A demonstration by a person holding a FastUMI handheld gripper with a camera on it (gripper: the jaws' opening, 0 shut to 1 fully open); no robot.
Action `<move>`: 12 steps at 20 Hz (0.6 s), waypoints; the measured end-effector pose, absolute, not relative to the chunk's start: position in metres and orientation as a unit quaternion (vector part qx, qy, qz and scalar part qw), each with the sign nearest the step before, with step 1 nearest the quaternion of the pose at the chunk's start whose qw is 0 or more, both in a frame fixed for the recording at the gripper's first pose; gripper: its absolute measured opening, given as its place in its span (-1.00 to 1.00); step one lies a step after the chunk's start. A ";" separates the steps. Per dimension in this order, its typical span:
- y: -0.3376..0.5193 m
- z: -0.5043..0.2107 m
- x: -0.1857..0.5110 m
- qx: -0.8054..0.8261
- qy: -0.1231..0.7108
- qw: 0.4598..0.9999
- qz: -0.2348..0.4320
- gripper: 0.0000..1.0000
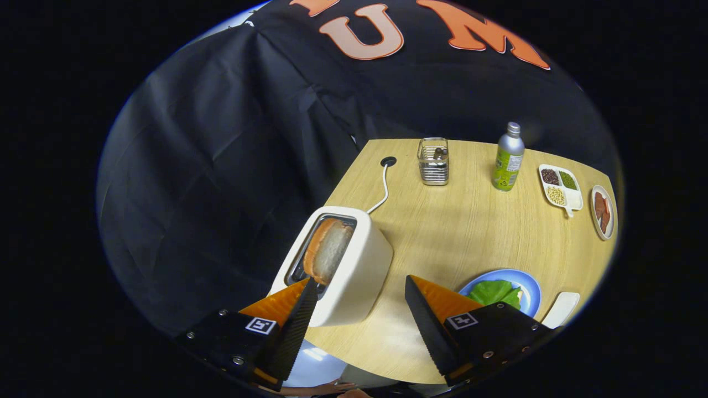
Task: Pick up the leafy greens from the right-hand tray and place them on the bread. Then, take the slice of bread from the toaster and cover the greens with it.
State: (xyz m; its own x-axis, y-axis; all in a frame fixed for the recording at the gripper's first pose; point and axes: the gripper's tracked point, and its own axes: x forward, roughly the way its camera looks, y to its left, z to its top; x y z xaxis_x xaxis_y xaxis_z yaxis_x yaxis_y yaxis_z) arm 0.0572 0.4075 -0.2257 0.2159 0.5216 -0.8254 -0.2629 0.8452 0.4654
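Note:
A white toaster (354,271) stands at the table's left edge with a slice of bread (327,250) sticking up out of its slot. My gripper (359,284) is open, held above the toaster; its left fingertip sits at the near end of the slice and the right finger is past the toaster's right side. Nothing is between the fingers but the toaster's top. Just beyond the right finger, leafy greens (495,292) lie on a blue plate (530,287), with a sliver of bread showing under them.
On the wooden table (459,232) stand a wire holder (433,161), a metal bottle (508,157), a divided dish of beans (560,187), a plate with reddish slices (603,212) and a white tray (561,308). The toaster's cord (383,190) runs to a hole.

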 end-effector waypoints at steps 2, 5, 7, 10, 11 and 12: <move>0.419 -0.223 0.061 0.104 0.576 0.770 0.254 0.92; 0.434 -0.220 0.066 0.089 0.584 0.768 0.247 0.92; 0.446 -0.220 0.068 0.095 0.594 0.762 0.238 0.92; 0.455 -0.227 0.074 0.085 0.606 0.759 0.222 0.92; 0.459 -0.231 0.075 0.083 0.612 0.756 0.216 0.91; 0.462 -0.236 0.076 0.084 0.618 0.753 0.209 0.92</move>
